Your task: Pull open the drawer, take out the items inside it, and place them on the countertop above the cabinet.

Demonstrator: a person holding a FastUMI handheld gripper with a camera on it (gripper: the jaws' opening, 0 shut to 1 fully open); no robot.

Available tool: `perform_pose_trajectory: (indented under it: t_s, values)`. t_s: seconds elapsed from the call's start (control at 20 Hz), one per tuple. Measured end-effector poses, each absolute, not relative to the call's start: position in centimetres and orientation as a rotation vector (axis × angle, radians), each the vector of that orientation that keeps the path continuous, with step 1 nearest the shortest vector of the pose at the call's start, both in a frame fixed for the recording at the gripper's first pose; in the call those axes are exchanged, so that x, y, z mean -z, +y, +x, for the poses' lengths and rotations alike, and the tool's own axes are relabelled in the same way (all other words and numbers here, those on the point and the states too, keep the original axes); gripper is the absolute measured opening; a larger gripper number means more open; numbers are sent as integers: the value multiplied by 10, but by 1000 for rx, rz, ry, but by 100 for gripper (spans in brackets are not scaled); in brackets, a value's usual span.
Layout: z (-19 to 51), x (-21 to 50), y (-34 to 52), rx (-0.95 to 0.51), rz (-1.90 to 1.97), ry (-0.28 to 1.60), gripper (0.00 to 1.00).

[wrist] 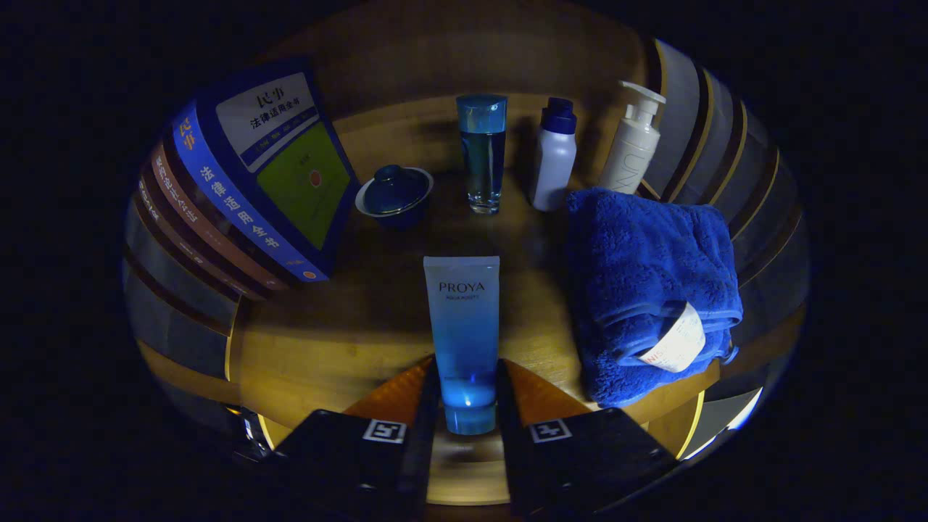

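Gripper [467,395] clamped on the cap end of the blue tube [464,333], which lies flat on the countertop [326,348] between book stack [246,188] and folded towel [645,290]; release gently, then back straight out without nudging it.

Wooden countertop [341,348], books [246,196], lidded bowl [395,192], three bottles (standing), towel [645,283]

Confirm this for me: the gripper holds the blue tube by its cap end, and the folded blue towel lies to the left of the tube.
Wrong side. In the gripper view the gripper holds the blue tube by its cap end, but the folded blue towel lies to the tube's right.
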State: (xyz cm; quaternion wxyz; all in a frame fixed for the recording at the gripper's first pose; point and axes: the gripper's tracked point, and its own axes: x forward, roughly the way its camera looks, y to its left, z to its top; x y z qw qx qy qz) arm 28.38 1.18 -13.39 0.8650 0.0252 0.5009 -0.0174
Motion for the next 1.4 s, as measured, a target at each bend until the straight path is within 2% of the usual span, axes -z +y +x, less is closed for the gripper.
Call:
perform_pose_trajectory:
  t_s: [0.25,0.4,0.85,1.15,1.4]
  values:
    - [285,125,16,28,68,1011,72]
    - [278,125,17,21,71,1006,100]
    - [212,65,25,-21,103,817,100]
    - [129,-6,21,-87,110,487,100]
    - [47,8,-1,-51,163,371,100]
